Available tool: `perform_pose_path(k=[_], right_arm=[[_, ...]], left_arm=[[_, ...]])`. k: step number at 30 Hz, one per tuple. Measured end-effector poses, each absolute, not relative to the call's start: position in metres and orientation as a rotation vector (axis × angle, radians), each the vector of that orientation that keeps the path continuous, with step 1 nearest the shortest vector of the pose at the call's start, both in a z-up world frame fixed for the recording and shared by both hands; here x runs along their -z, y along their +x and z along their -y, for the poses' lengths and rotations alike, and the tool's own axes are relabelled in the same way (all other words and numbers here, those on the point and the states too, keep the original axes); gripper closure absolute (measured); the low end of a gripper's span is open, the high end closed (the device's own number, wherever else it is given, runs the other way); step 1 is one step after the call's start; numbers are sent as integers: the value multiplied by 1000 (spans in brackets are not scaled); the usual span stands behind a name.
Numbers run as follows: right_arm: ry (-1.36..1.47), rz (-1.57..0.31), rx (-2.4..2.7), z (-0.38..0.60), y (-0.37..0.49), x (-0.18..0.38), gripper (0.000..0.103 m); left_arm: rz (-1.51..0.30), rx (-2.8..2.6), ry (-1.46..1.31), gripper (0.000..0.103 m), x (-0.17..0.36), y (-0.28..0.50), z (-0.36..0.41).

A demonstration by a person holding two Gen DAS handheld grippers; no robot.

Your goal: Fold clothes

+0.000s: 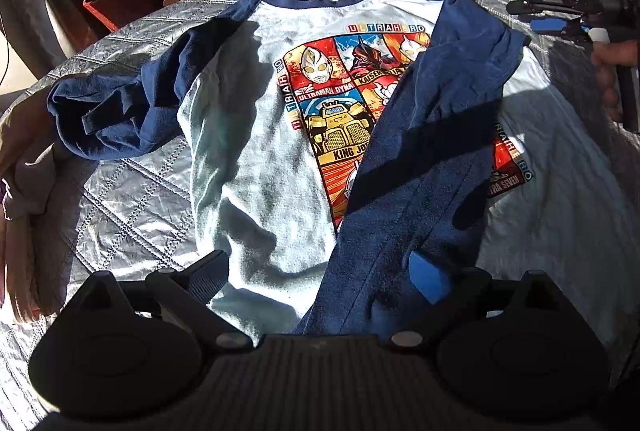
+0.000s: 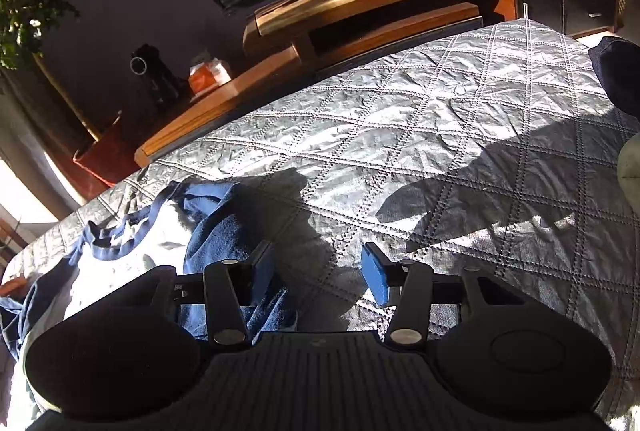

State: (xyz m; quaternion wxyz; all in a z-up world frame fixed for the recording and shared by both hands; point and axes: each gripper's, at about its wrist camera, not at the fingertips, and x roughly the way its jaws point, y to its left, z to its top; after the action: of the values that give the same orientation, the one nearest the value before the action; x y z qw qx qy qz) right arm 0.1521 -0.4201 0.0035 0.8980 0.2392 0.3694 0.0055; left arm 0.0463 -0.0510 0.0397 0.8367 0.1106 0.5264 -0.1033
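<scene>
Raglan shirt flat, print side up, on quilted grey cover, filling centre of left wrist view; collar toward top of frame, hem toward bottom

One navy sleeve folded in, lying diagonally across the print from upper right shoulder down to bottom centre. Other navy sleeve bunched at left of frame, off the body panel, cuff crumpled on the cover

Left gripper at bottom centre, fingers spread wide, nothing between them; folded sleeve's lower end and hem area show in the gap, contact not resolvable

Right gripper likewise released, pads apart, over bare cover at bottom centre of its own view, shirt edge and shoulder at lower left just beside left finger. Same tool seen at upper right of left wrist view, held by a hand, clear of the shirt

Step judged: sleeve tuck-in, mid-fold. One sleeve in, one out

Next move likely calls for: pinch on bunched sleeve near cuff, lift enough to undo the crumple, lay across chest to mirror the folded one. Then side folds and hem-to-collar fold

Watch: thin knit, likely to drag the body panel if pulled low; hard shadows across fabric hide edges

Pale fabric pile at far left, not part of current fold as far as visible
</scene>
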Motion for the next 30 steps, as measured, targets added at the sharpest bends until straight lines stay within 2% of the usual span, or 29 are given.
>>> perform_pose_path(k=[2,5,8,10,11,15,20,22,23,24,25,26,28,29,30], right_arm=[[528,-808,-58,422,167,2,47],[370,-846,-72,400,181,3,49],[78,-846,-29,370,186,2,72],[-90,-835,28,355,188,4,67],[-104,-831,61,355,189,3,62],[1,-732,20,353,168,-17,60],[-19,-769,-82,339,165,-16,60],[-45,-797,-58,339,173,-12,49],[-58,-811,-46,338,176,-10,29],[-70,-825,-33,338,180,-8,16],[-83,-838,-21,338,184,-6,15],[-96,-852,-9,337,187,-4,17],[-162,-851,5,329,190,-3,36],[-182,-828,20,324,187,-6,58],[-191,-804,37,319,183,-9,67]], left_arm=[[-1121,218,241,7,-37,47,52],[-1133,226,248,7,-34,48,55],[-1135,251,278,7,-31,44,62],[-1144,253,323,6,-26,42,67],[-1156,248,349,6,-22,41,69],[-1169,237,379,7,-17,41,67],[-1142,201,371,6,-24,45,59],[-1143,193,366,6,-24,46,55],[-1143,188,366,6,-24,47,53],[-1144,183,363,6,-24,48,50],[-1143,181,355,6,-25,50,48],[-1142,179,347,6,-26,51,45],[-1134,170,329,6,-30,54,39],[-1127,157,318,6,-32,57,35],[-1121,143,308,6,-35,59,31]])
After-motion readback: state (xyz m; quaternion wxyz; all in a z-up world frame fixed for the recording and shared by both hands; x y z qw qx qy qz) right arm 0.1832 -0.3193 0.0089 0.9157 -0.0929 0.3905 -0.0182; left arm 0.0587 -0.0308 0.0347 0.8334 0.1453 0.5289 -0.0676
